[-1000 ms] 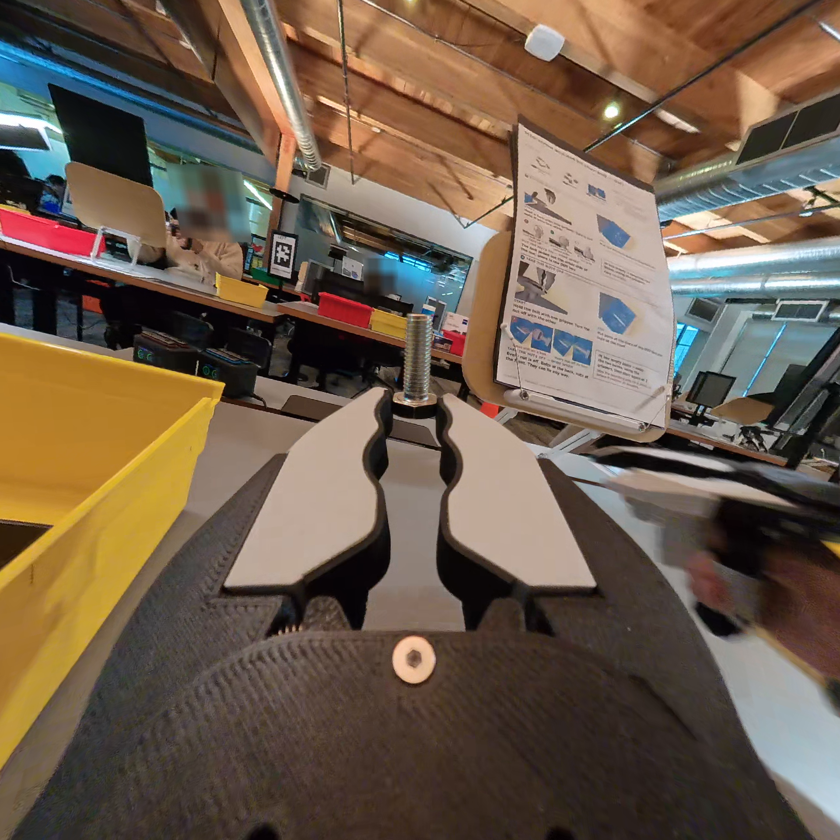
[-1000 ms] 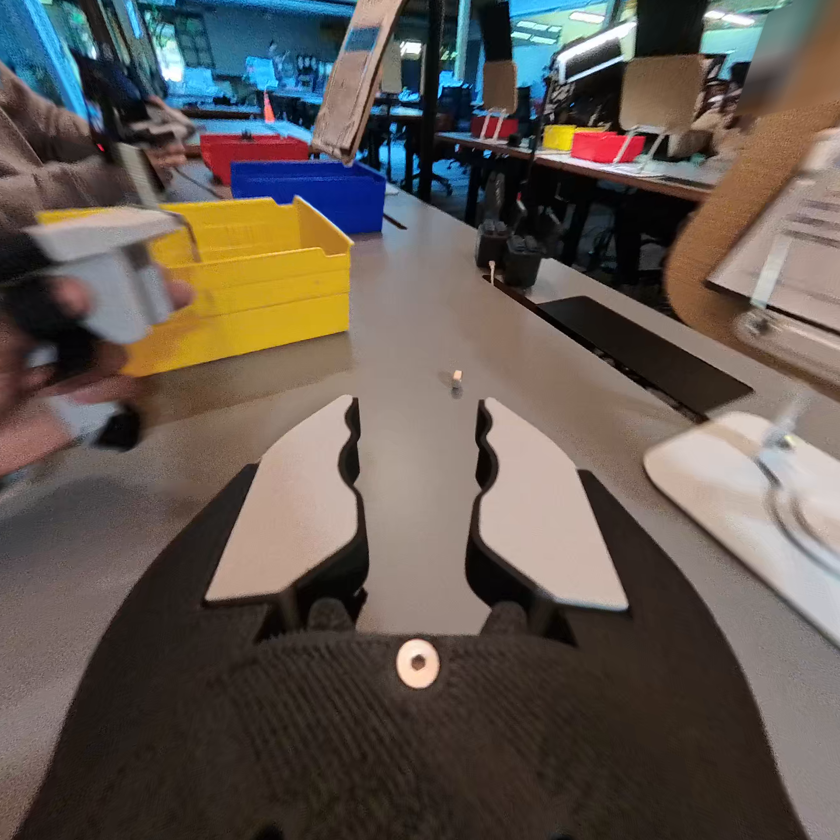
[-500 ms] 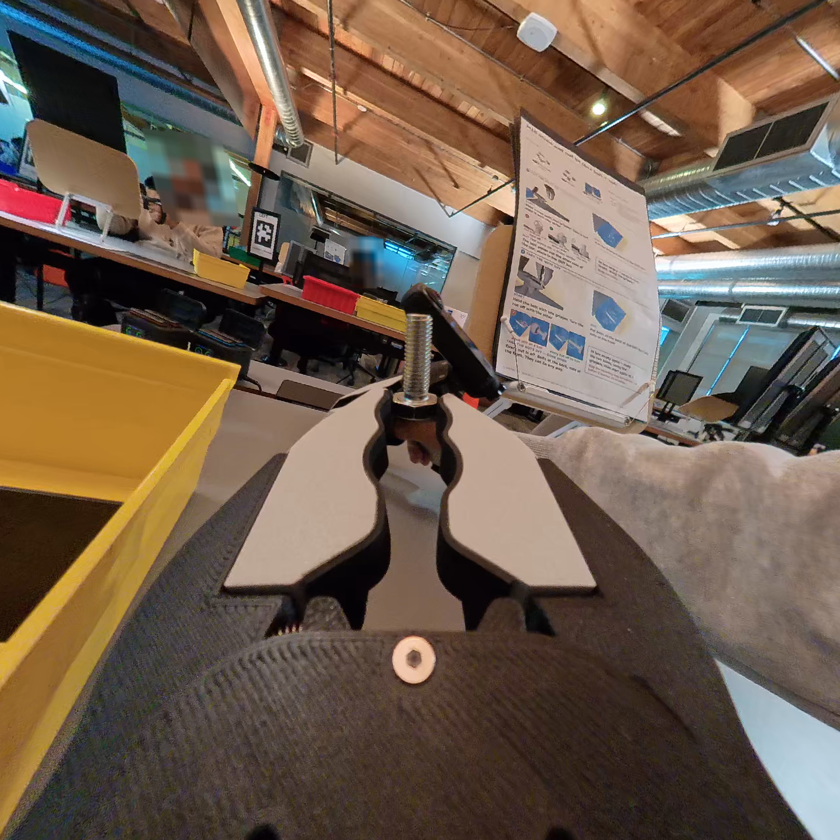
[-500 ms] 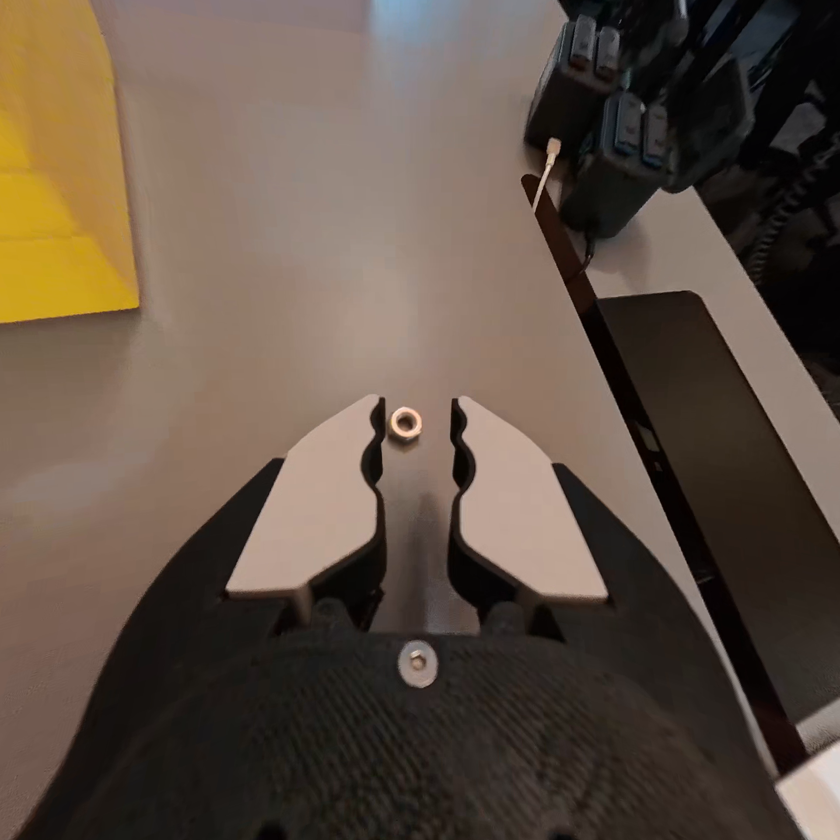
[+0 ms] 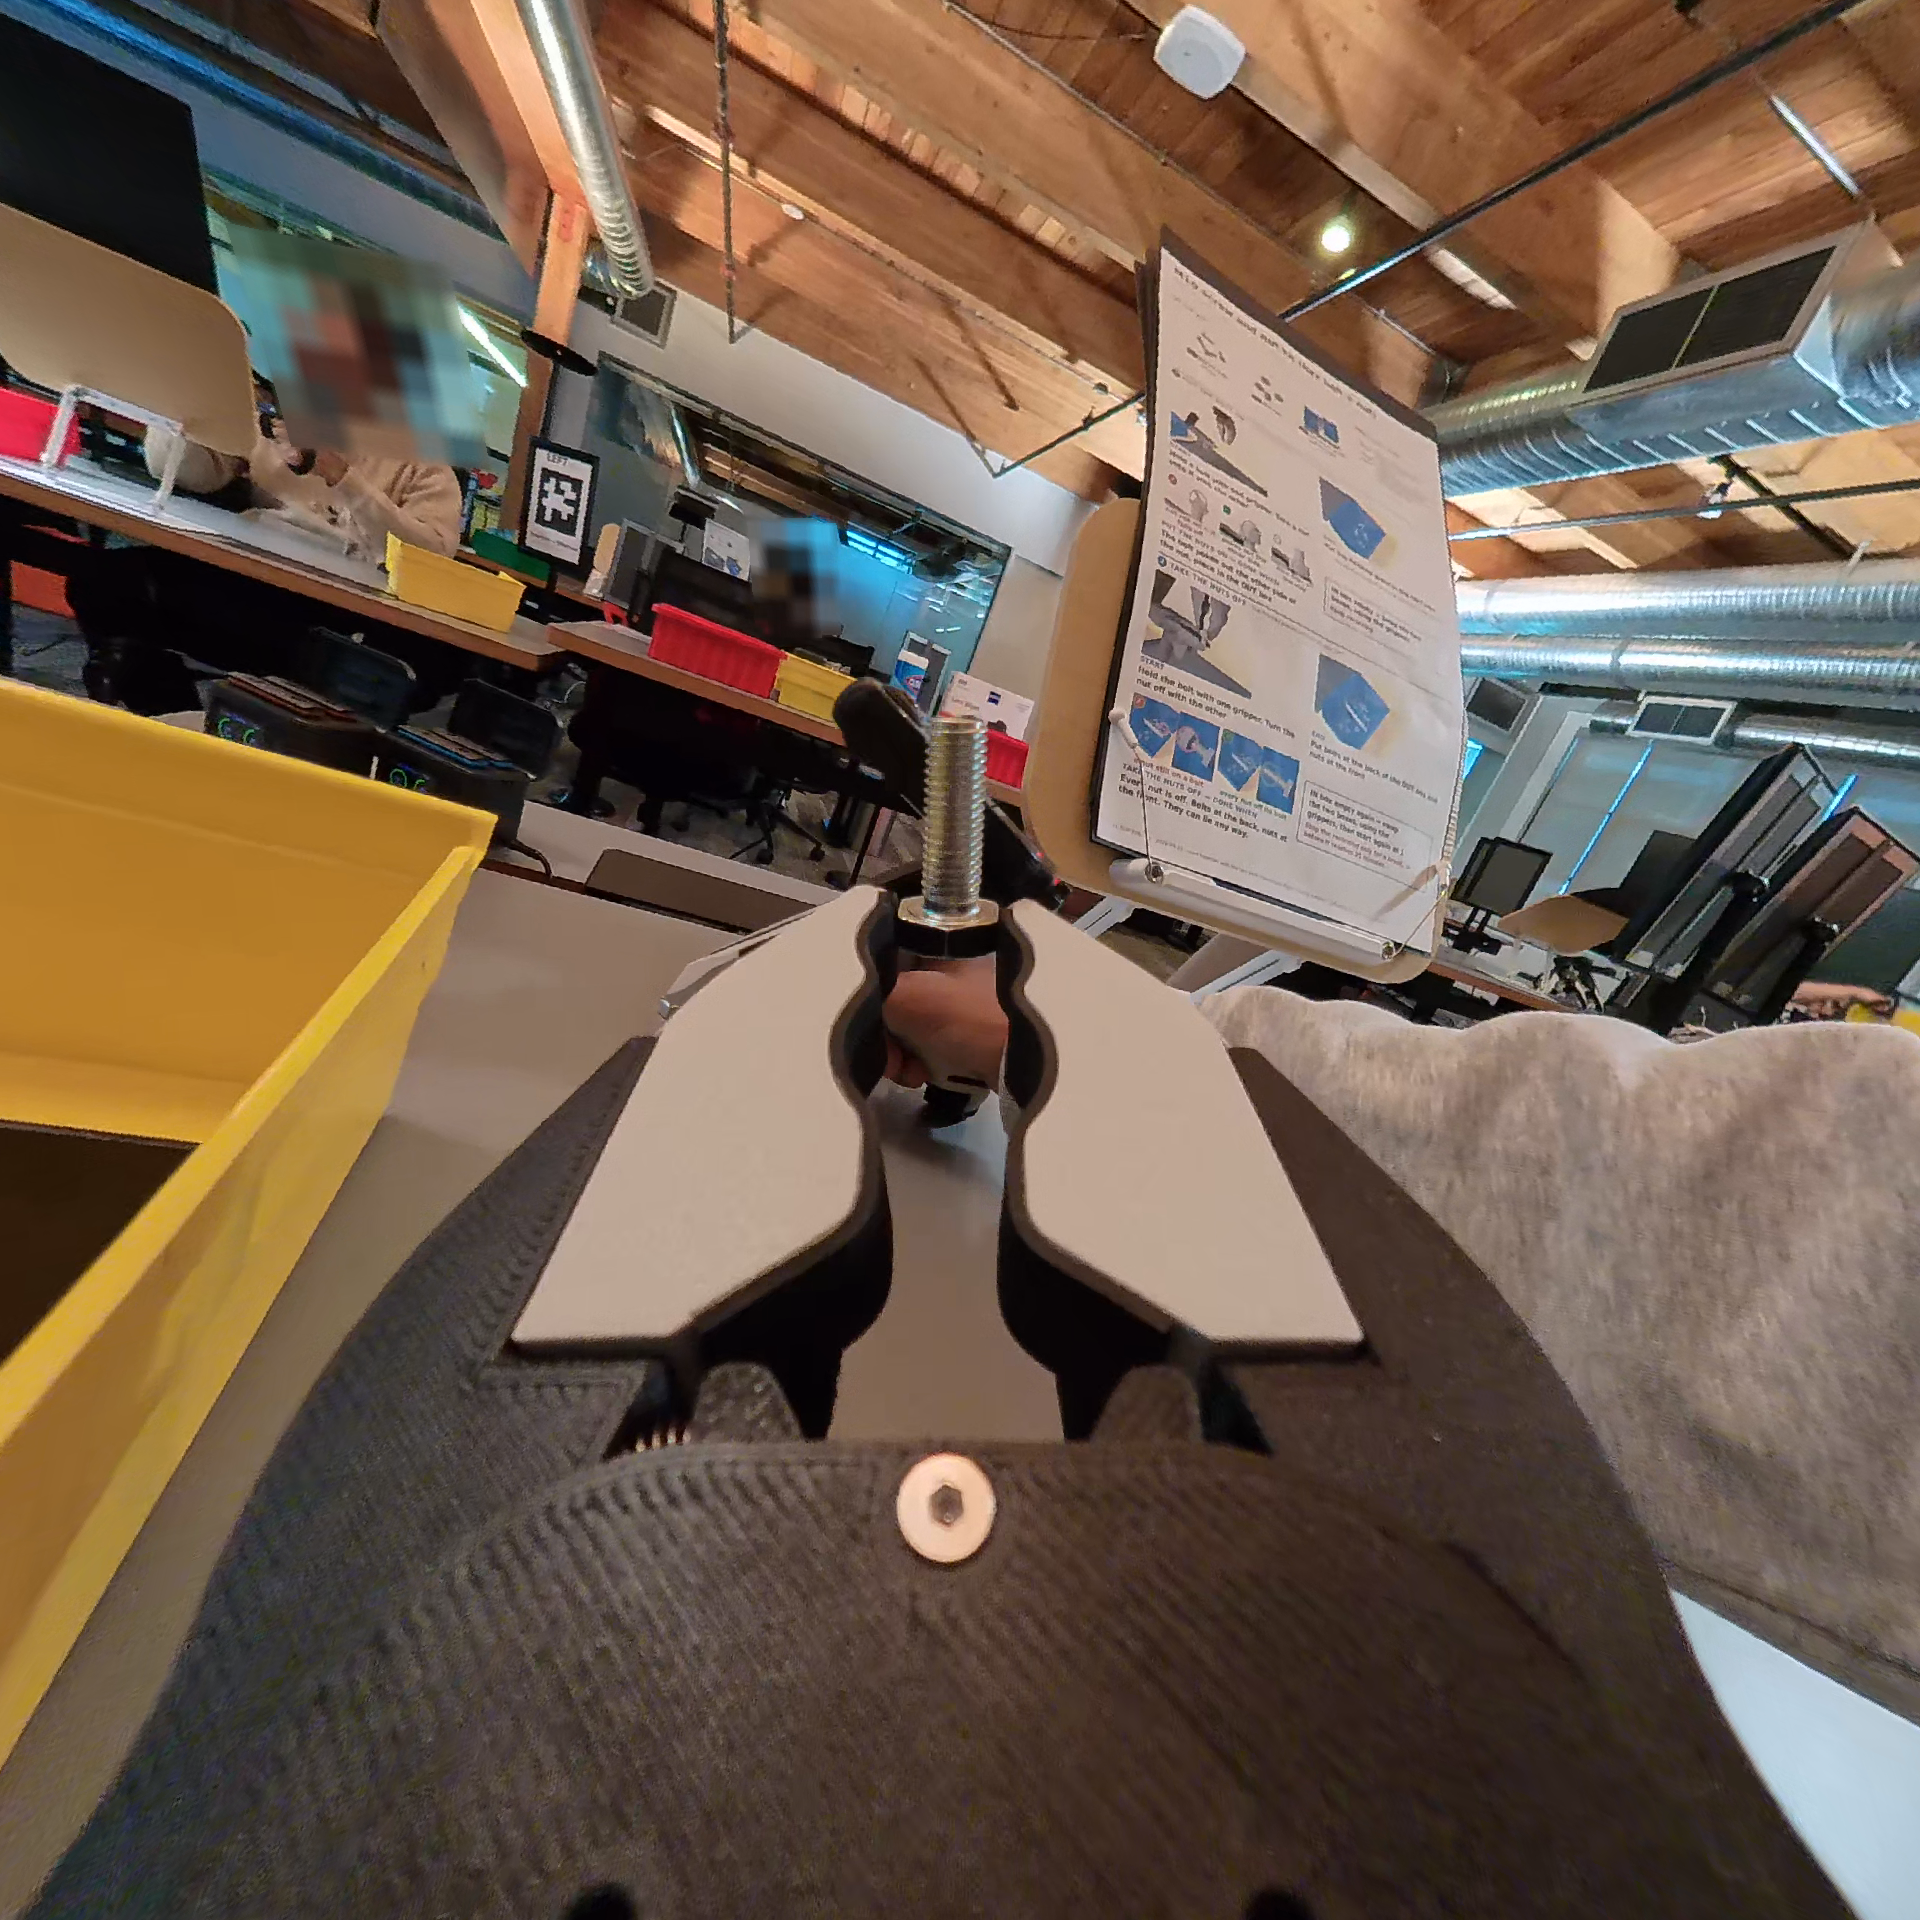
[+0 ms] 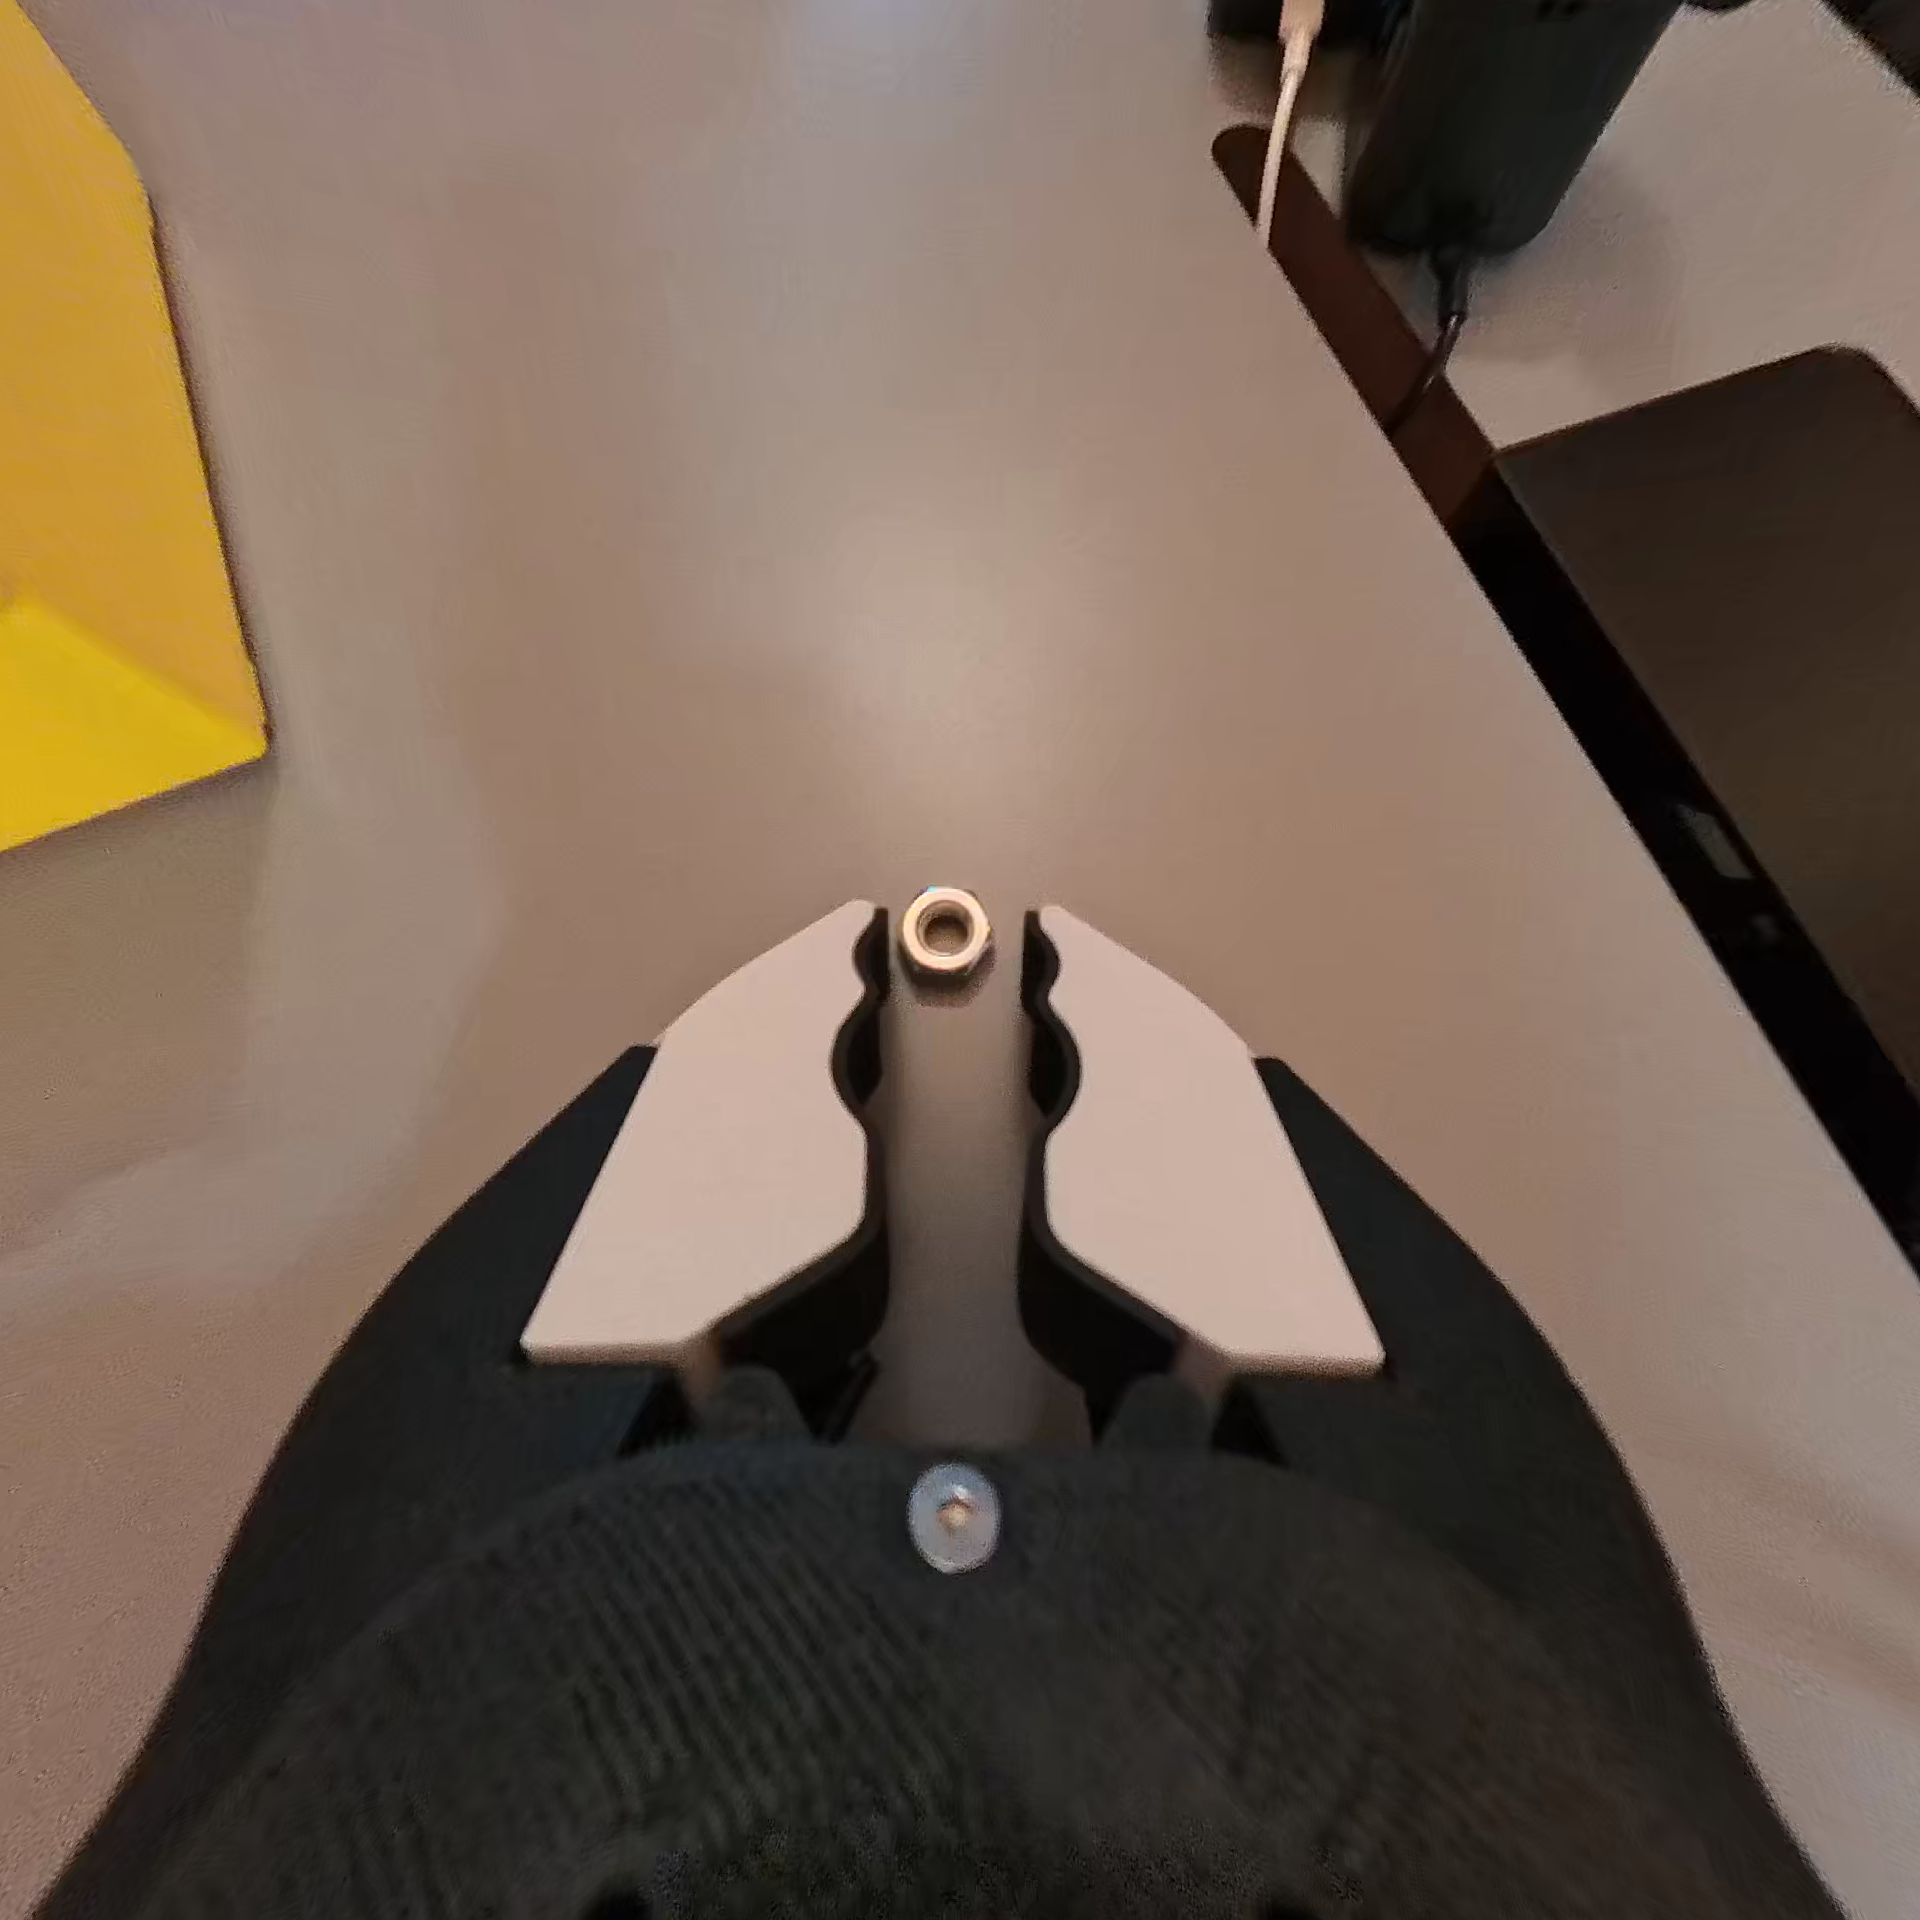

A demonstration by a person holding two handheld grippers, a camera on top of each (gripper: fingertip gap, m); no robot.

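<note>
Silver-coloured and threaded, a steel bolt (image 5: 954,808) stands upright with its hex head pinched between the tips of the left gripper (image 5: 948,928), whose grey fingers (image 5: 727,1132) are clamped on that head while the shank rises above them. To its left sits a yellow plastic bin (image 5: 208,997) on the grey tabletop (image 5: 540,966); on its right, a grey fleece sleeve (image 5: 1579,1247) crosses the view, and behind stands a printed instruction sheet on a wooden stand (image 5: 1288,623). The right gripper (image 6: 954,925) points down at the table with its jaws parted, and a small silver hex nut (image 6: 945,932) lies flat on the surface between the fingertips, a narrow gap showing on each side. A black charger block (image 6: 1496,114) sits far ahead to the right.
</note>
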